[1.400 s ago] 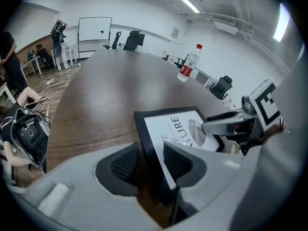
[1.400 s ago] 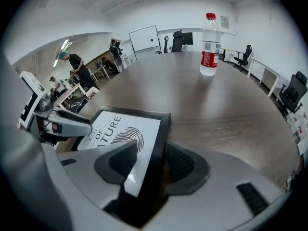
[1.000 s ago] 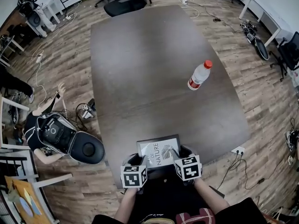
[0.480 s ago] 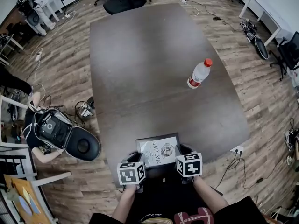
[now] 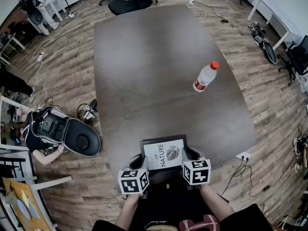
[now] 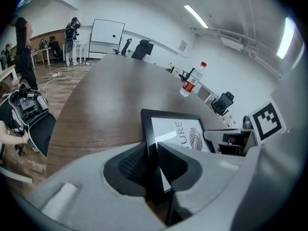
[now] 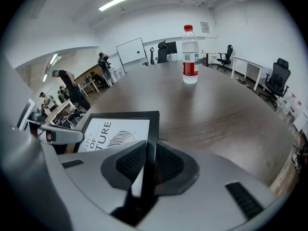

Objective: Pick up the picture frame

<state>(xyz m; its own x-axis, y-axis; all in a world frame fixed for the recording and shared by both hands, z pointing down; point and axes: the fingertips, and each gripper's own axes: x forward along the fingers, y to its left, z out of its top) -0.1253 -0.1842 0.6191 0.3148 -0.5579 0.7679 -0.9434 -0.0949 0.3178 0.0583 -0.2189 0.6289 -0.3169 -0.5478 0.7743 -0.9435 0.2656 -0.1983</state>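
Your left claw (image 6: pixel 152 161) is closing on the left side rail of the picture frame (image 5: pixel 164 154); the black edge sits between its ribbed pads, and both pads are against it. Your right claw (image 7: pixel 147 161) stands narrow and grips the frame's right side rail the same way. The frame is at the near edge of the counter (image 5: pixel 144 71), about midway along it, white print facing up. Whether its lower edge rests on the counter cannot be told. A red-capped water bottle (image 5: pixel 205 76) stands upright toward the right edge, well apart from the frame
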